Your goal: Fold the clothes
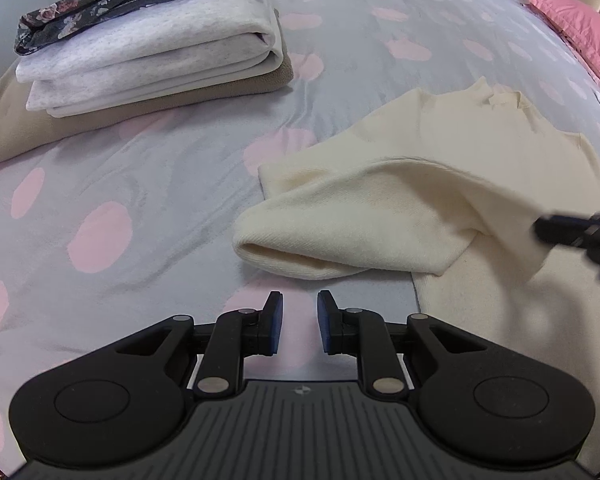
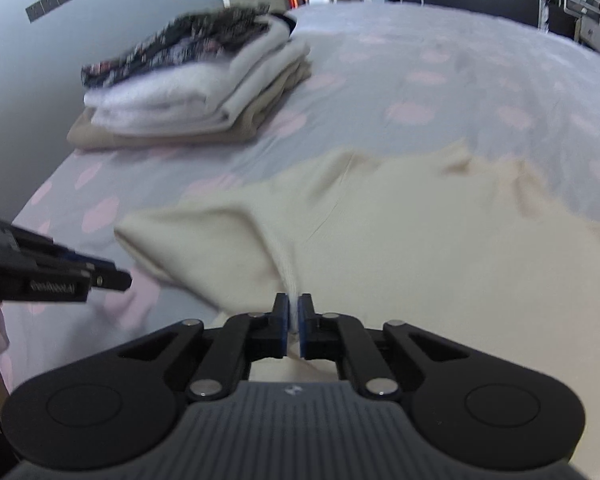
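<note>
A cream sweater point(image 1: 440, 184) lies spread on the grey bedspread with pink spots point(image 1: 148, 184). One sleeve point(image 1: 340, 236) is folded across toward the left, its cuff open. My left gripper point(image 1: 300, 322) is open and empty, just short of that cuff. My right gripper point(image 2: 294, 320) is shut on a pinch of the cream sweater point(image 2: 400, 232) and lifts the fabric into a ridge. The right gripper also shows at the right edge of the left wrist view point(image 1: 580, 232). The left gripper shows at the left edge of the right wrist view point(image 2: 52, 276).
A stack of folded clothes point(image 1: 148, 52) sits at the far left of the bed: a beige piece below, pale grey pieces, a dark floral piece on top. It also shows in the right wrist view point(image 2: 196, 80). A pink pillow point(image 1: 580, 28) lies far right.
</note>
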{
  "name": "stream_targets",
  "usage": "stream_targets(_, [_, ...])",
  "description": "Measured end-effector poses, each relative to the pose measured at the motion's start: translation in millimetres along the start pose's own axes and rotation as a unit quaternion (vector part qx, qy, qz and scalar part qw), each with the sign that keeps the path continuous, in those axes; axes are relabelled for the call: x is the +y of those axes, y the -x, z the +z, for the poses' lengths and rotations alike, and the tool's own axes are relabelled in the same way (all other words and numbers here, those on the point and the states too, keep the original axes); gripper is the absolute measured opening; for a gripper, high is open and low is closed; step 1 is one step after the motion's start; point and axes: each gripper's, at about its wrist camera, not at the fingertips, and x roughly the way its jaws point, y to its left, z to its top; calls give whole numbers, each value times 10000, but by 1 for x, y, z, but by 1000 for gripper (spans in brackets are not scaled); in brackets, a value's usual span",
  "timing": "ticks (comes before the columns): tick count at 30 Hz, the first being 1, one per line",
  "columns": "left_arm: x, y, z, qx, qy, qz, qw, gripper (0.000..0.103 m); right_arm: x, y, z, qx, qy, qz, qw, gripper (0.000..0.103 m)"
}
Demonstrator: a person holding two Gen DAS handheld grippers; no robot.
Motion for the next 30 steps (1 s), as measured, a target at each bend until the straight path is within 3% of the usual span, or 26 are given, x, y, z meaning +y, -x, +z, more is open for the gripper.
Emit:
stream_targets(7, [1, 8, 1, -97, 39, 65, 9999, 17, -30, 66, 14, -323, 130, -412, 9985, 6])
stream_targets(14, [3, 13, 2, -168, 124, 101, 9997, 17, -44, 122, -37, -101, 196, -511, 9984, 6])
stream_targets(18, [3, 12, 2, -140, 166, 164, 9996, 17, -46, 121, -85, 421, 259, -559, 9972, 6])
stream_targets(21, [4, 12, 2, -129, 223, 181, 9995, 17, -44, 108, -121, 874, 64, -339, 9956, 6])
stream_targets(26, [5, 14, 1, -114, 349, 143, 9992, 18, -29, 89, -157, 1264, 97, -84, 9919, 6])
stream_targets(29, [5, 14, 1, -103, 345, 136, 9993, 18, -27, 84, -166, 1410, 60, -39, 9900, 14])
stream_targets(30, [5, 14, 0, -99, 343, 134, 9993, 18, -28, 86, -165, 1426, 28, -51, 9898, 22])
